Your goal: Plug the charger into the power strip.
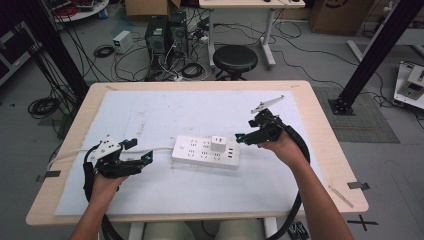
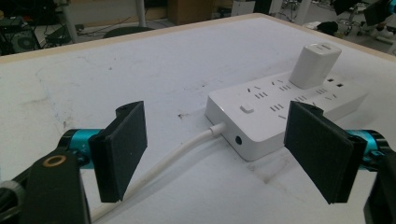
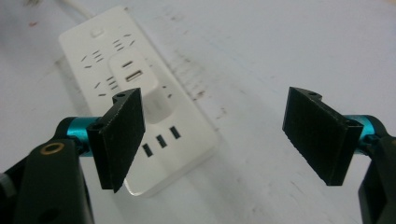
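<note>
While charger (image 1: 218, 144) sits plugged in strip (image 1: 197, 152), both grippers (image 1: 131, 152) (image 1: 243, 136) gape, flanking.

Left gripper (image 1: 141, 152): my body was black, with a white block on top and turquoise collars behind the jaws. My pads (image 2: 122, 149) were flat, matte black rectangles, each fixed by dark screws at its upper edge. A brass-ringed hole sat in my black left bracket. A thick black cable looped back from me.

Right gripper (image 1: 239, 136): I had the same black frame, turquoise collars and rectangular black pads (image 3: 120, 136). A grey three-cornered plate stood on top. My black cable trailed along the forearm. Both forearms were bare, without sleeves.
</note>
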{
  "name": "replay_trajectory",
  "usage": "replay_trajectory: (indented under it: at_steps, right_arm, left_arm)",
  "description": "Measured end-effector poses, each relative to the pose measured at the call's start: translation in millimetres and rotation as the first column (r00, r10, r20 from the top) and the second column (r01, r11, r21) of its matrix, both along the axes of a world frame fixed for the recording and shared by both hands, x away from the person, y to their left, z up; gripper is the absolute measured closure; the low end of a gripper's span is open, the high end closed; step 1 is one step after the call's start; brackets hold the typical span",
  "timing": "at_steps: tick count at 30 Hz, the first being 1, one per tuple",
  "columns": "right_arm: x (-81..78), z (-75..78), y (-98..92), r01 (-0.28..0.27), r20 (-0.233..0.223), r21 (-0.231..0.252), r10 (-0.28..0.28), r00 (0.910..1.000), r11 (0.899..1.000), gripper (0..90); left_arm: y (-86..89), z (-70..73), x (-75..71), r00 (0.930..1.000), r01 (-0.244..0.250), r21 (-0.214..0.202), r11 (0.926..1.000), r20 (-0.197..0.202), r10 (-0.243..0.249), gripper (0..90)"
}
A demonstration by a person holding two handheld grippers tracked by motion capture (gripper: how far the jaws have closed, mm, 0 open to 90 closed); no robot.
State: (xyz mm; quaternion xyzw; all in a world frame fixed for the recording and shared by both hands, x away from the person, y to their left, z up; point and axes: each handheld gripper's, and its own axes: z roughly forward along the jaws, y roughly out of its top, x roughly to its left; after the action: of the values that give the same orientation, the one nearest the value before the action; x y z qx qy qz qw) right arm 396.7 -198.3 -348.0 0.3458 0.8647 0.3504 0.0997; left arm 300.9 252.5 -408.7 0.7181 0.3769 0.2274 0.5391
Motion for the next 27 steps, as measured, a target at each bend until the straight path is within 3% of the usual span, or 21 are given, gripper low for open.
replay_trajectory:
  at_steps: [5, 8, 14, 17, 19, 27]
  right_arm:
    - [-14.7, 1.4, -23.7, 0.082, 0.042, 0.047, -0.084, 0.9956, 0.996, 21.5]
    - [-21.2, -0.4, -32.4, 0.111, 0.066, 0.042, -0.113, 0.9913, 0.993, 21.5]
    - [-45.6, -6.0, -67.1, 0.218, 0.11, 0.087, -0.227, 0.9678, 0.972, 19.5]
    - [-51.4, -8.8, -75.0, 0.232, 0.112, 0.098, -0.243, 0.9636, 0.968, 19.1]
    - [-59.3, -12.2, -81.6, 0.255, 0.121, 0.102, -0.267, 0.9562, 0.961, 18.6]
    - [-77.2, -17.7, -86.4, 0.275, 0.158, 0.126, -0.293, 0.9431, 0.953, 16.0]
  left_arm:
    - [0.2, 0.3, 0.0, 1.0, 0.0, -0.004, 1.0, -0.001, 0.0, 21.4]
    - [-0.7, 0.6, -0.5, 1.0, 0.001, -0.007, 1.0, 0.001, -0.001, 21.4]
    - [-2.5, 4.1, -0.2, 1.0, 0.008, -0.003, 1.0, 0.006, -0.008, 21.4]
    - [-2.8, 6.3, 0.4, 0.9999, 0.009, -0.002, 1.0, 0.01, -0.009, 21.4]
    - [-2.5, 7.5, 0.6, 0.9999, 0.01, 0.0, 1.0, 0.014, -0.01, 21.4]
    - [0.7, 8.7, -0.8, 0.9999, 0.008, 0.002, 1.0, 0.014, -0.008, 21.4]
